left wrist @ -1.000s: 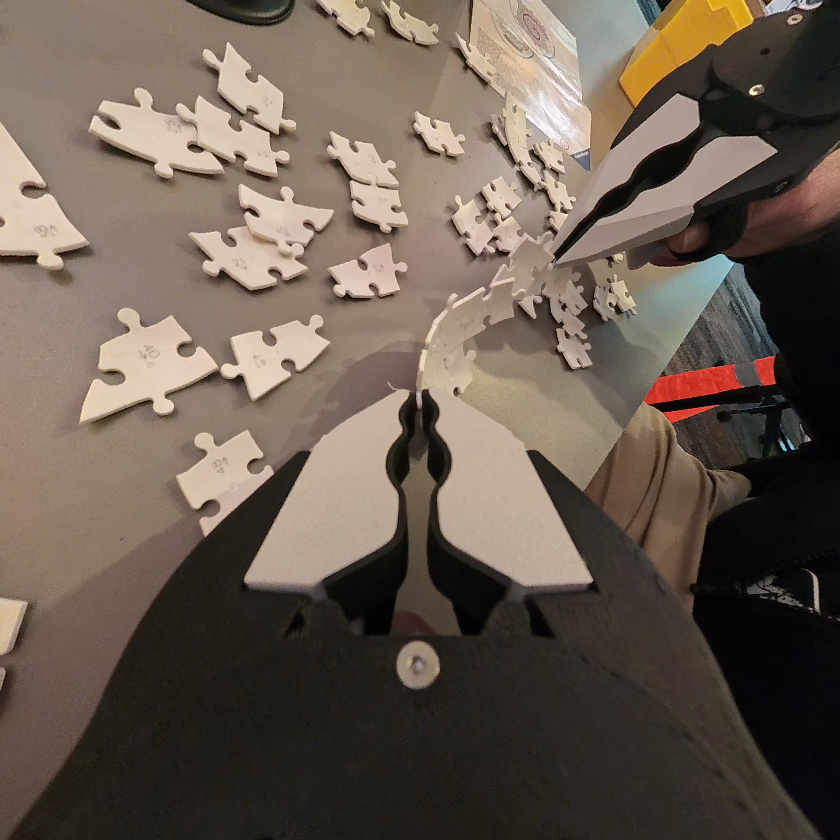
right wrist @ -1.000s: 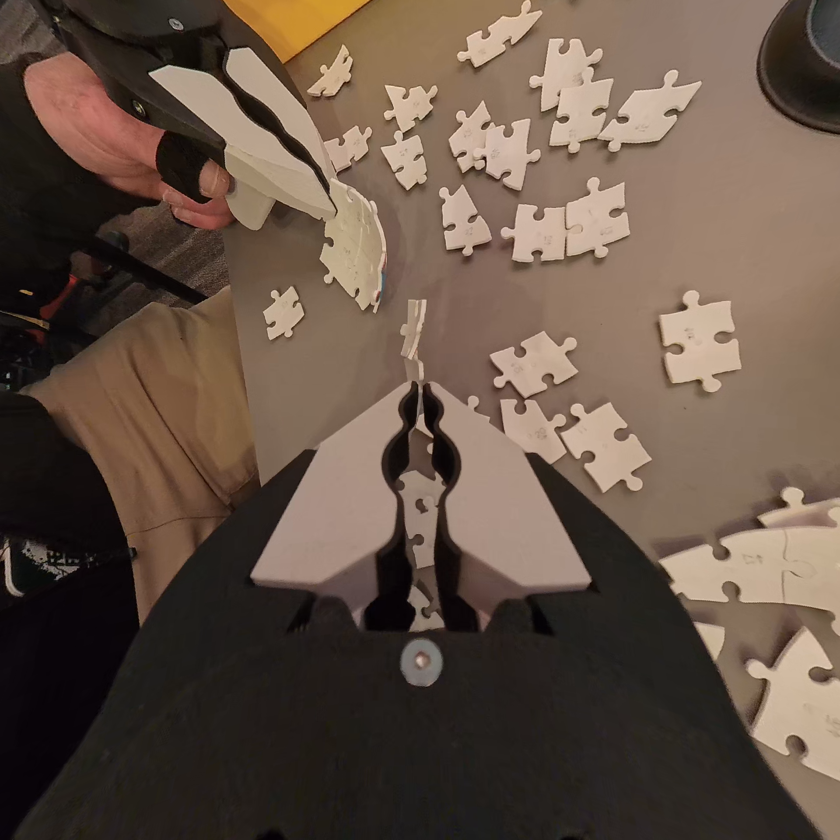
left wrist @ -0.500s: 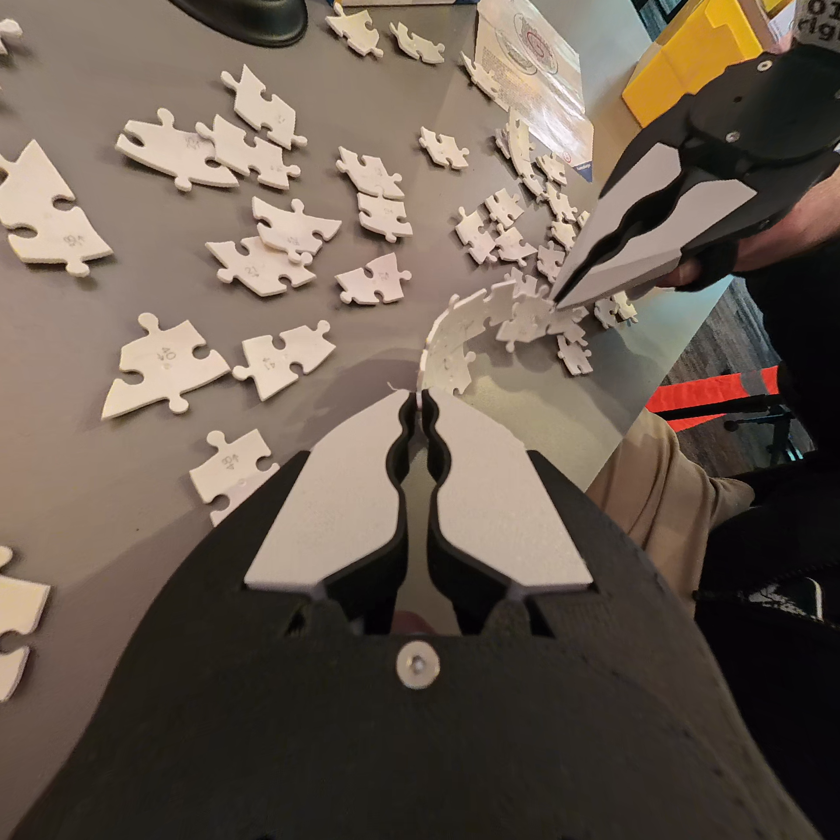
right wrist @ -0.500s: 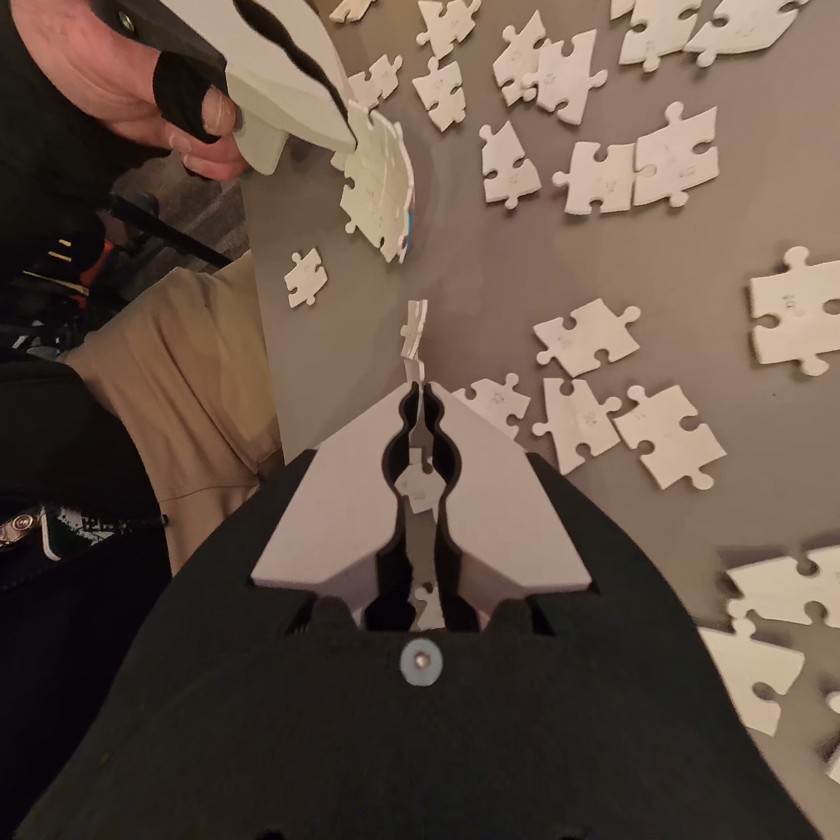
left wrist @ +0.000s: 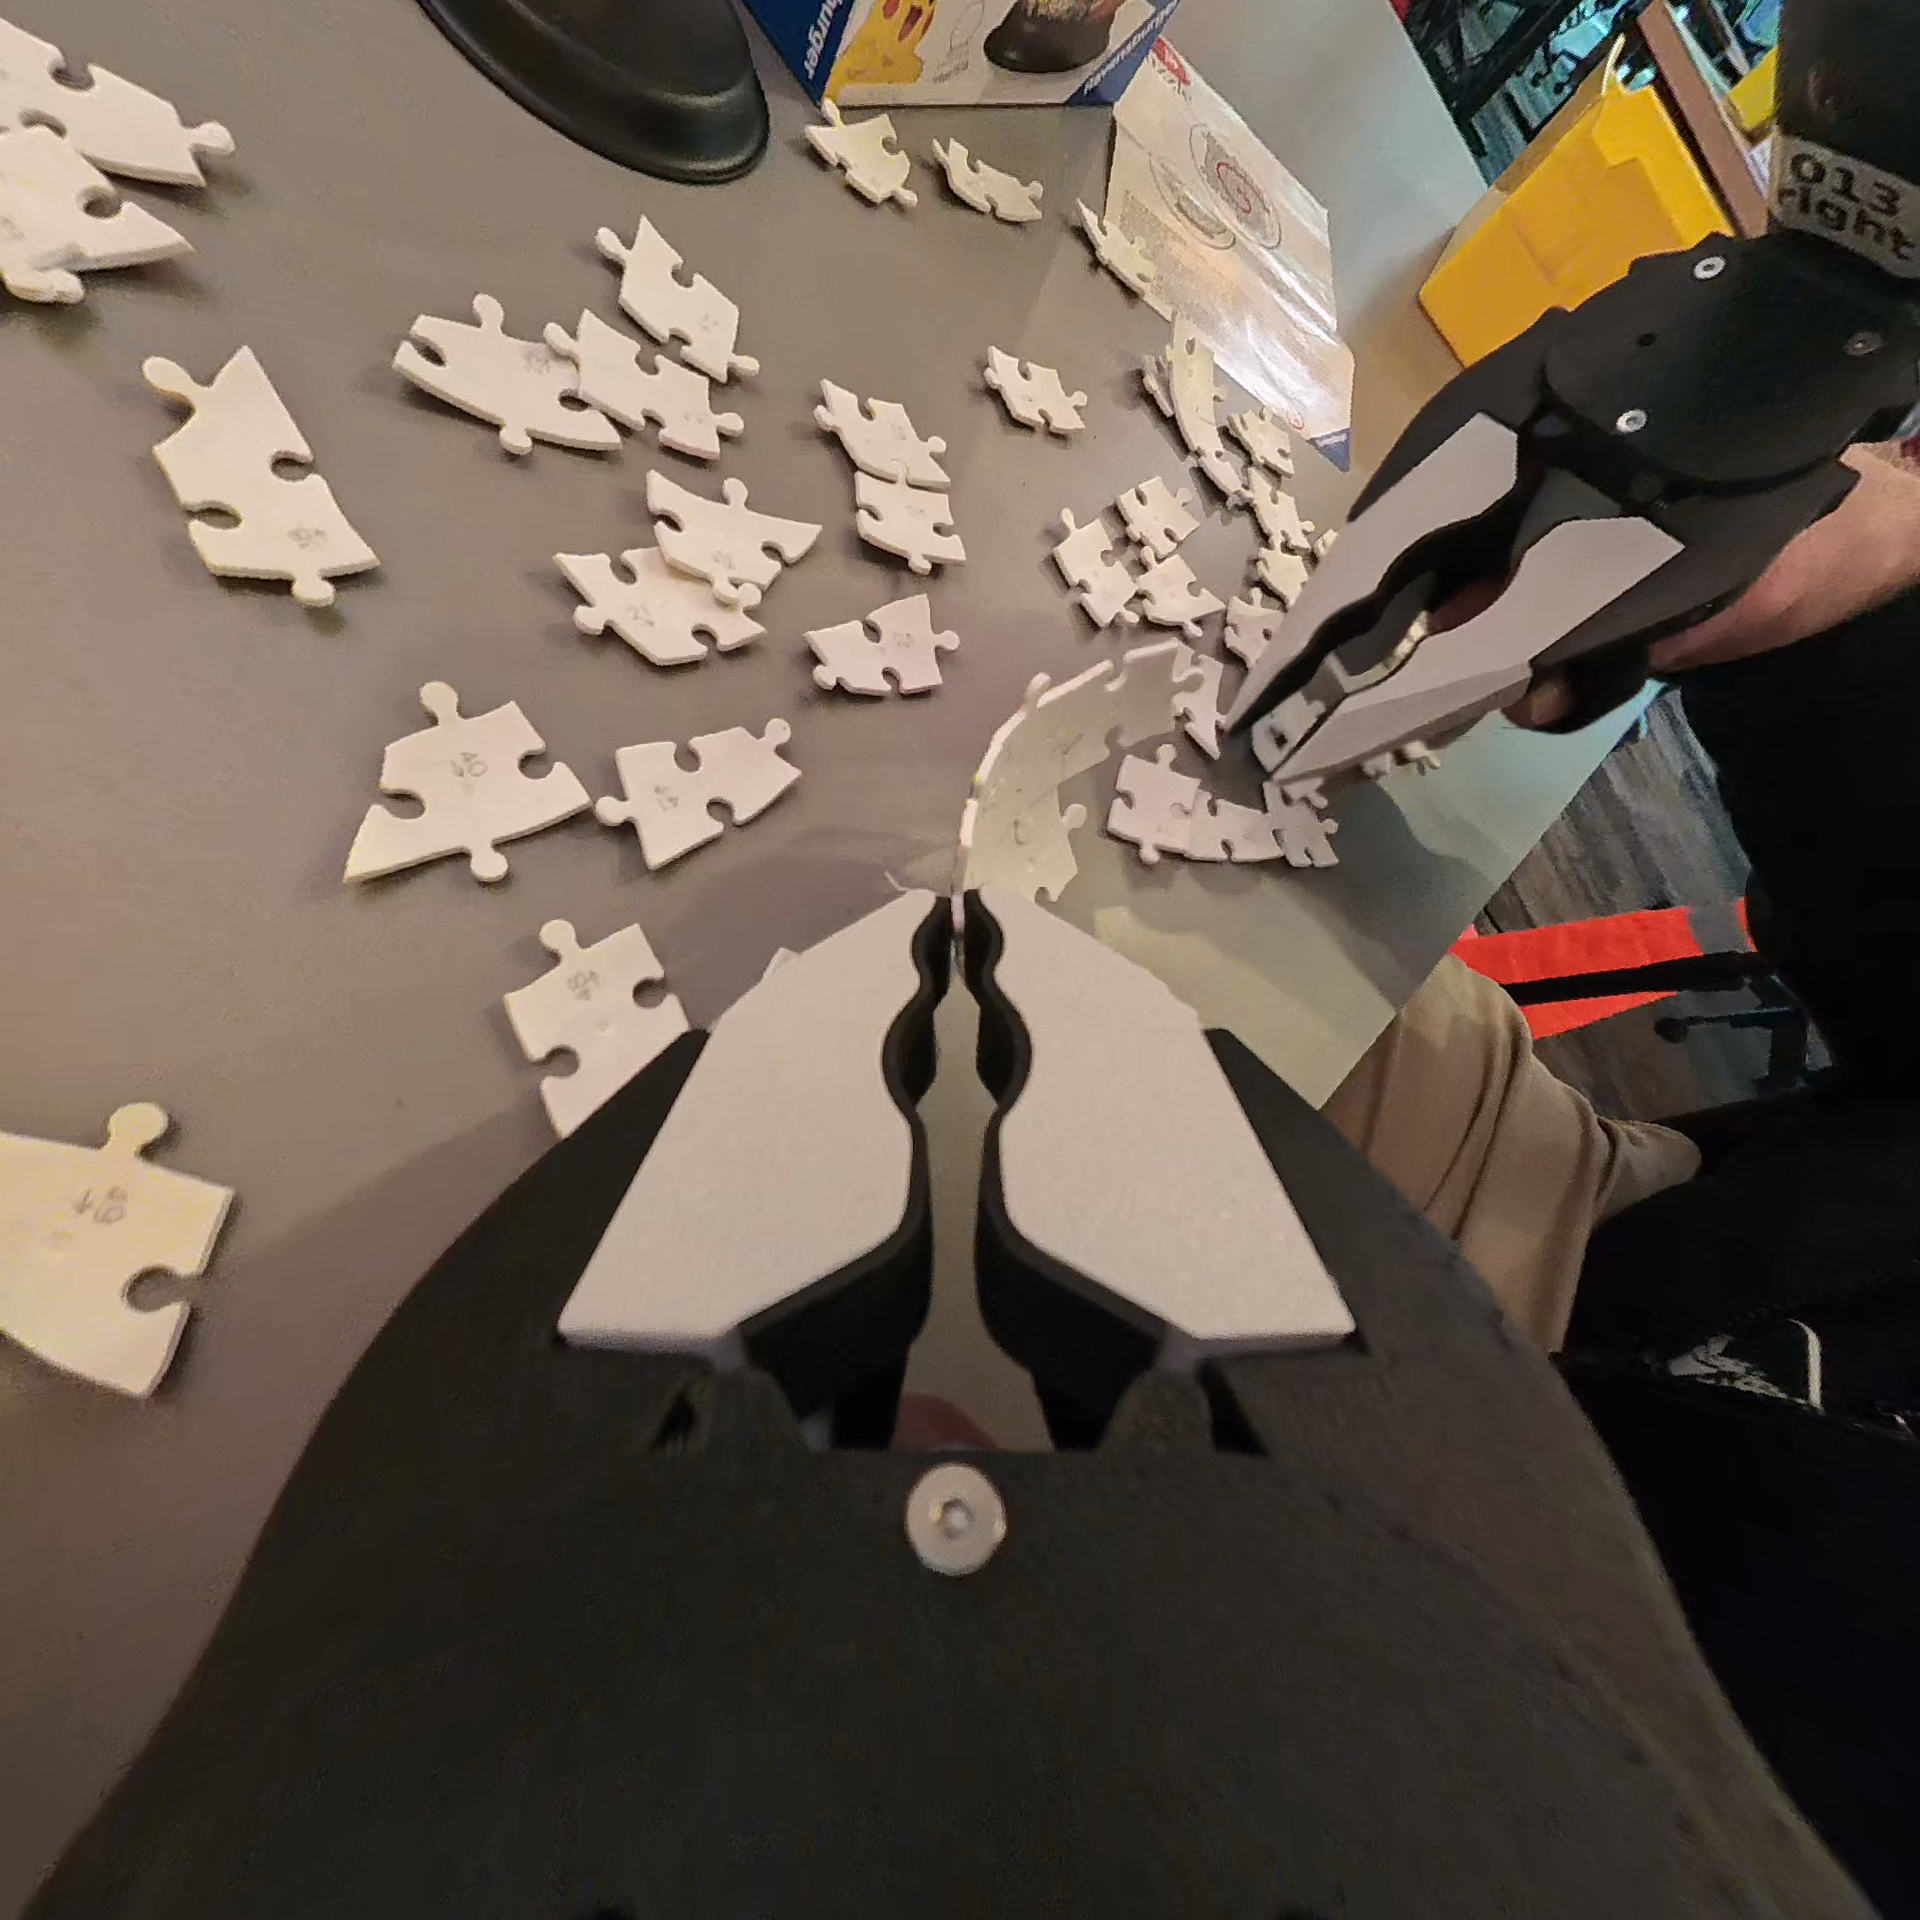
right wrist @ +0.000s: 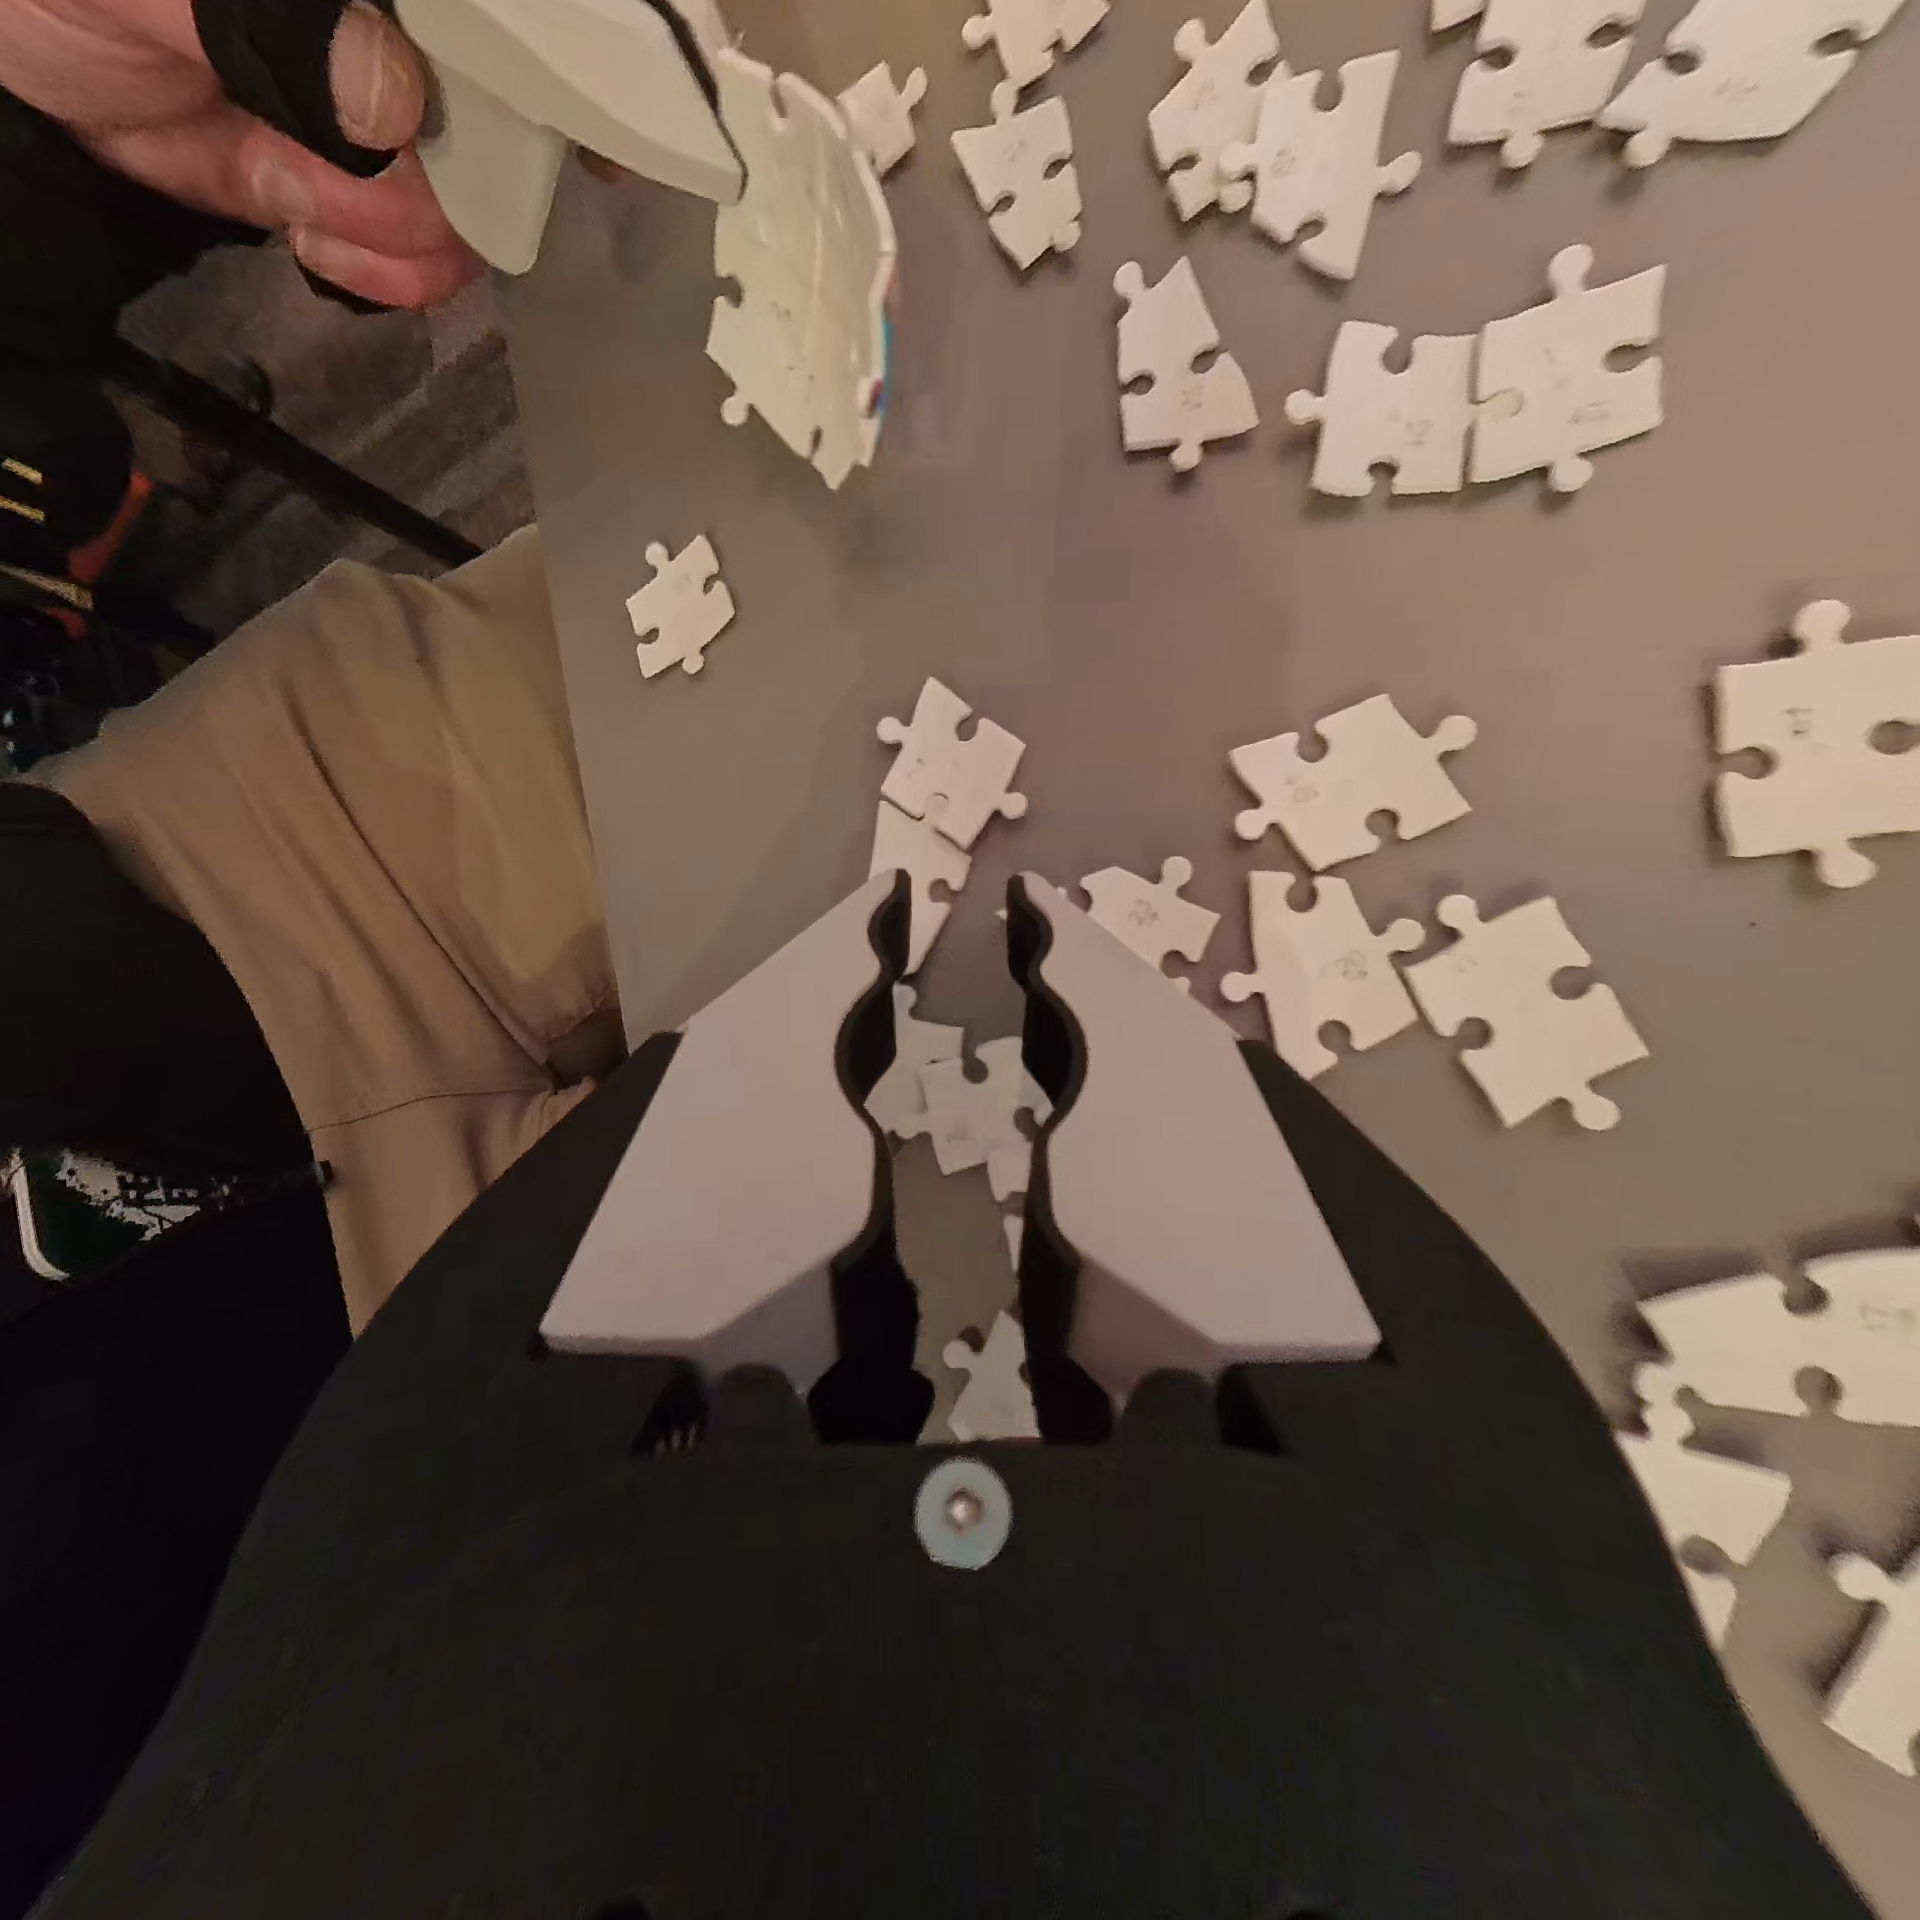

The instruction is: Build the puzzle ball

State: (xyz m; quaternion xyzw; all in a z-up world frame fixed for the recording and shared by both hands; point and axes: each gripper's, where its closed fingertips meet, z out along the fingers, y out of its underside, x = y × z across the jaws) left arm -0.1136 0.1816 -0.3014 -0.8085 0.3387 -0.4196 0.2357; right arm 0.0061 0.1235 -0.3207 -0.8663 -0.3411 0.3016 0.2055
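My left gripper (left wrist: 956, 904) is shut on the edge of a curved, joined section of white puzzle pieces (left wrist: 1049, 769) and holds it above the grey table (left wrist: 260, 935). It also shows in the right wrist view (right wrist: 727, 156), top left, with the section (right wrist: 805, 301) hanging from it. My right gripper (right wrist: 956, 894) is open and empty, low over the table. A short strip of joined small pieces (right wrist: 951, 769) lies just ahead of its tips. In the left wrist view the right gripper (left wrist: 1257, 743) stands open beside that strip (left wrist: 1195, 821).
Many loose white pieces (left wrist: 468, 779) lie face down all over the table. A black stand (left wrist: 613, 83), a puzzle box (left wrist: 935, 52) and a printed sheet (left wrist: 1226, 208) are at the far side. A yellow bin (left wrist: 1569, 208) and a person's tan trouser leg (left wrist: 1475, 1122) are beyond the table edge. My right fingertips sit around 15 cm from my left ones.
My right gripper has dropped toward the table, opened and let go of the small strip, which now lies flat. My left gripper still holds the curved section.
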